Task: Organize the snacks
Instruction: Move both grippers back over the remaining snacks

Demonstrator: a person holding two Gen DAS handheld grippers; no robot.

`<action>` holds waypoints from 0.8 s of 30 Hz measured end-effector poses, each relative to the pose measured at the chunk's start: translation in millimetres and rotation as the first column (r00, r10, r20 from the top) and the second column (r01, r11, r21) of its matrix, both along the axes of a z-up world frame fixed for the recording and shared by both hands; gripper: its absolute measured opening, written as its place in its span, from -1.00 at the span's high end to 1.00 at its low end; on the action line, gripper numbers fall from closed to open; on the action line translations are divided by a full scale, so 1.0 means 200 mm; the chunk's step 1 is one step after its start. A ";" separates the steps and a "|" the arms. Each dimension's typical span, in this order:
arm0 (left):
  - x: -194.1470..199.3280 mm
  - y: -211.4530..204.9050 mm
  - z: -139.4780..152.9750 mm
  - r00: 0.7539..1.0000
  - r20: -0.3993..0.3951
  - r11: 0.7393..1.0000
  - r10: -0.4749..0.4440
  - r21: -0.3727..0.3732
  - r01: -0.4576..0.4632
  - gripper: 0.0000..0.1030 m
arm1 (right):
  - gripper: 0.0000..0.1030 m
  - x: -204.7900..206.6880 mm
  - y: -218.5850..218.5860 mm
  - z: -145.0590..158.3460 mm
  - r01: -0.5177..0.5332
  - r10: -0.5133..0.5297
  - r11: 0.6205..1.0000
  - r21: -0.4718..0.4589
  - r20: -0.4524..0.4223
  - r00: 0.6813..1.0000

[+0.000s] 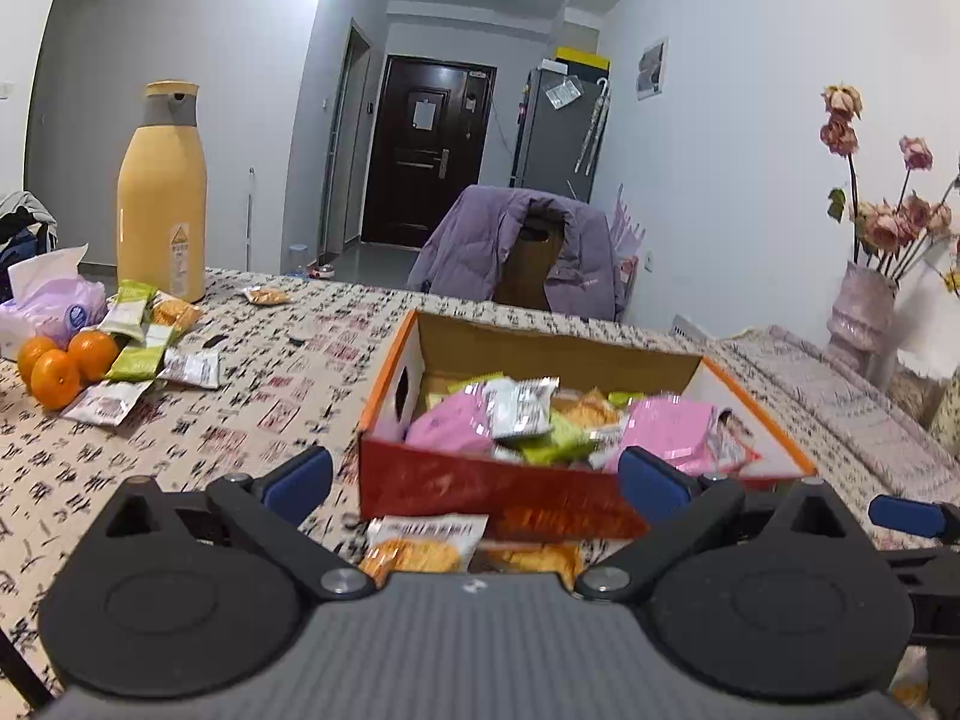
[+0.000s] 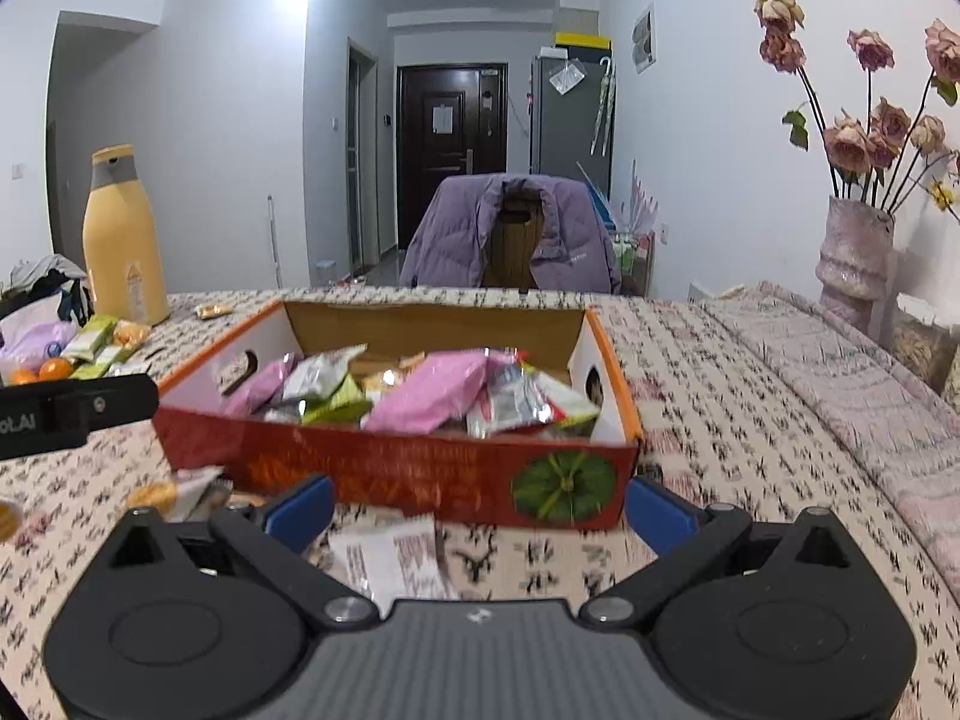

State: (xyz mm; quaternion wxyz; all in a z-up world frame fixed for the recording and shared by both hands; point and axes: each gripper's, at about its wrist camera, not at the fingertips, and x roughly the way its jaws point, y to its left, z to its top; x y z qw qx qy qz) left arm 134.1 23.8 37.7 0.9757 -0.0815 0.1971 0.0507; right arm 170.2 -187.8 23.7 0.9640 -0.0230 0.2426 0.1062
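Observation:
A red and orange cardboard box (image 1: 390,402) (image 2: 390,468) stands on the patterned tablecloth, filled with pink, green and silver snack packets (image 1: 522,414) (image 2: 432,390). My left gripper (image 1: 476,483) is open just in front of the box's near wall. Two orange cracker packets (image 1: 420,549) lie on the cloth under it, not gripped. My right gripper (image 2: 478,510) is open too, low before the box's right front corner, with a white packet (image 2: 396,558) lying flat on the table between its fingers. More loose packets (image 1: 141,348) lie at the far left.
A tall yellow thermos (image 1: 162,192), a tissue pack (image 1: 48,306) and three oranges (image 1: 57,360) stand by the loose packets. A vase of dried roses (image 2: 855,246) is at the right edge. A chair with a purple jacket (image 2: 510,234) faces the far side.

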 end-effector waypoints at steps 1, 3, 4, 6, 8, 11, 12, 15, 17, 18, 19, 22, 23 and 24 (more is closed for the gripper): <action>-0.01 0.00 -0.01 1.000 -0.008 1.000 -0.002 0.003 0.002 -1.00 | -1.00 -0.01 0.00 -0.01 -0.001 0.001 1.000 -0.003 -0.008 1.000; -0.03 0.02 -0.05 1.000 -0.026 1.000 -0.009 0.010 0.009 -1.00 | -1.00 -0.03 0.00 -0.04 -0.005 0.004 1.000 -0.012 -0.026 1.000; -0.04 0.02 -0.06 0.999 -0.034 1.000 -0.009 0.014 0.010 -1.00 | -1.00 -0.04 0.00 -0.06 -0.008 0.007 1.000 -0.017 -0.035 0.999; -0.05 0.04 -0.11 0.998 -0.056 1.000 -0.010 0.023 0.012 -1.00 | -1.00 -0.06 0.00 -0.08 -0.015 0.014 1.000 -0.027 -0.053 0.998; -0.05 0.05 -0.14 0.997 -0.076 1.000 -0.012 0.026 0.014 -1.00 | -1.00 -0.07 0.01 -0.11 -0.024 0.022 0.999 -0.038 -0.069 0.997; -0.06 0.08 -0.19 0.995 -0.099 0.999 -0.018 0.038 0.022 -1.00 | -1.00 -0.07 0.02 -0.15 -0.035 0.029 0.997 -0.063 -0.090 0.995; -0.05 0.08 -0.20 0.994 -0.105 0.999 -0.020 0.046 0.025 -1.00 | -1.00 -0.07 0.02 -0.15 -0.040 0.033 0.997 -0.067 -0.096 0.995; -0.04 0.10 -0.24 0.992 -0.121 0.998 -0.019 0.063 0.026 -1.00 | -1.00 -0.05 0.04 -0.17 -0.050 0.042 0.996 -0.072 -0.110 0.993; -0.04 0.11 -0.27 0.991 -0.130 0.997 -0.016 0.068 0.025 -1.00 | -1.00 -0.03 0.05 -0.18 -0.053 0.043 0.995 -0.083 -0.119 0.992; -0.03 0.12 -0.28 0.990 -0.137 0.997 -0.016 0.066 0.025 -1.00 | -1.00 -0.01 0.06 -0.18 -0.058 0.046 0.994 -0.090 -0.124 0.991; -0.02 0.13 -0.30 0.989 -0.145 0.998 -0.018 0.058 0.027 -1.00 | -1.00 0.00 0.07 -0.19 -0.062 0.050 0.993 -0.095 -0.131 0.990; -0.02 0.15 -0.30 0.989 -0.144 0.999 -0.037 0.024 0.041 -1.00 | -1.00 0.05 0.11 -0.22 -0.073 0.052 0.990 -0.125 -0.160 0.986; -0.01 0.16 -0.31 0.989 -0.146 0.999 -0.039 0.021 0.042 -1.00 | -1.00 0.07 0.12 -0.23 -0.071 0.047 0.988 -0.137 -0.172 0.984; -0.01 0.16 -0.31 0.988 -0.150 0.999 -0.046 0.014 0.048 -1.00 | -1.00 0.09 0.14 -0.24 -0.072 0.046 0.987 -0.144 -0.181 0.982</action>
